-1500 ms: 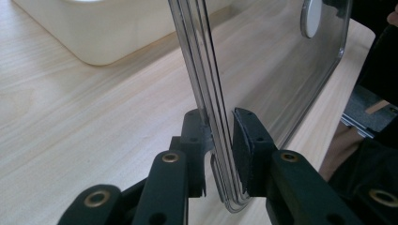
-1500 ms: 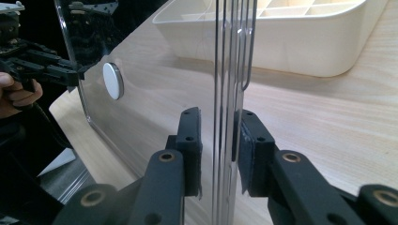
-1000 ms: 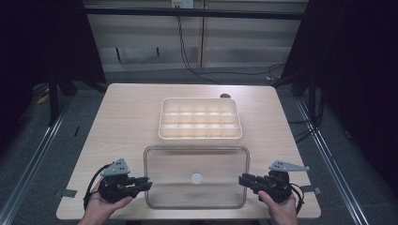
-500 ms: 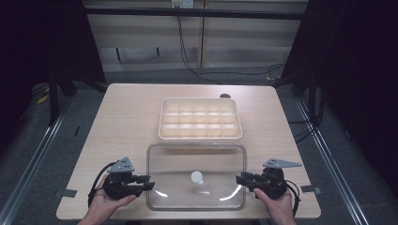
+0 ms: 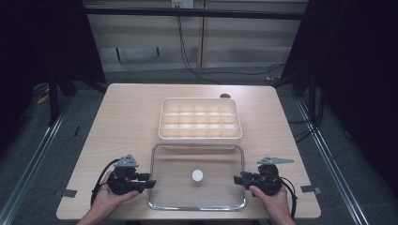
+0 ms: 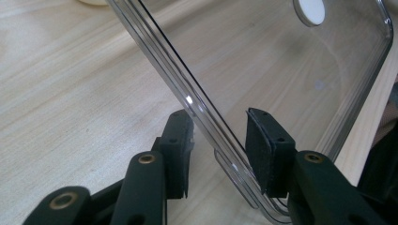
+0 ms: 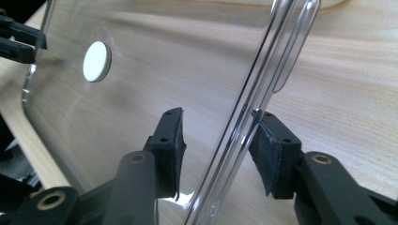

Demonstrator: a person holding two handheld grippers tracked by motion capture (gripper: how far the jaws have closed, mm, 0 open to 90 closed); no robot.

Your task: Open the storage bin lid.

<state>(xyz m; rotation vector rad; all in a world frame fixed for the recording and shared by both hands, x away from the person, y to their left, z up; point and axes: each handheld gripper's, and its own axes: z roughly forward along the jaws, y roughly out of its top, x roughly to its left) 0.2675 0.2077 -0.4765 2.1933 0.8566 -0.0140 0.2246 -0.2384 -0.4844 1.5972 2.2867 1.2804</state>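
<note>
The clear lid point(image 5: 197, 176) lies at the near edge of the table point(image 5: 126, 117), just in front of the cream tray point(image 5: 201, 119), with a white disc point(image 5: 197, 176) at its middle. The left gripper point(image 5: 141, 180) and right gripper point(image 5: 244, 179) each straddle one of its 2 side rims, jaws parted with gaps on both sides, gripping nothing; whether a pad grazes the rim is hard to tell. It looks light, rigid and slippery, so the ridged rim is probably the best hold.
</note>
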